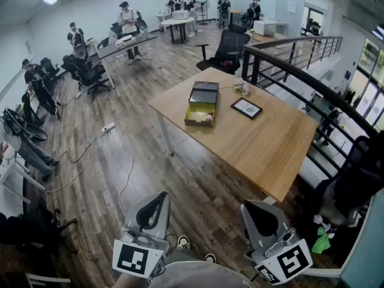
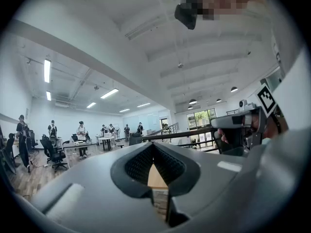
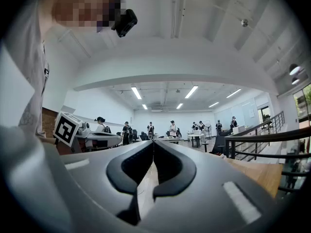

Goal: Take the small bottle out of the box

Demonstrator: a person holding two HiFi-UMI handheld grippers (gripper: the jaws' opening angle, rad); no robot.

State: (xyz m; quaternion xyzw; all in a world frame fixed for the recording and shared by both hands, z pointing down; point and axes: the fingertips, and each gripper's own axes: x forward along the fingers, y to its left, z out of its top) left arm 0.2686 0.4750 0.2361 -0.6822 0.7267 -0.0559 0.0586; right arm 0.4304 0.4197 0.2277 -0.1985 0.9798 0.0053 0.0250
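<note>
An open box (image 1: 201, 104) with a yellow inside and a raised dark lid lies on the wooden table (image 1: 264, 143), far ahead of both grippers. A small pale thing, perhaps the small bottle (image 1: 209, 117), lies in the box's near right corner; it is too small to tell. My left gripper (image 1: 159, 198) is held low at the bottom left, over the floor, shut and empty. My right gripper (image 1: 248, 207) is at the bottom right, near the table's front corner, also shut and empty. In the gripper views the left gripper (image 2: 152, 145) and the right gripper (image 3: 153, 142) have their jaws together.
A black-framed tablet (image 1: 246, 107) and a small greenish item (image 1: 242, 87) lie on the table beyond the box. A black railing (image 1: 312, 80) runs along the table's right side. An office chair (image 1: 228, 47) stands behind the table. Cables (image 1: 102, 143) trail over the floor at the left. Several people stand at far desks.
</note>
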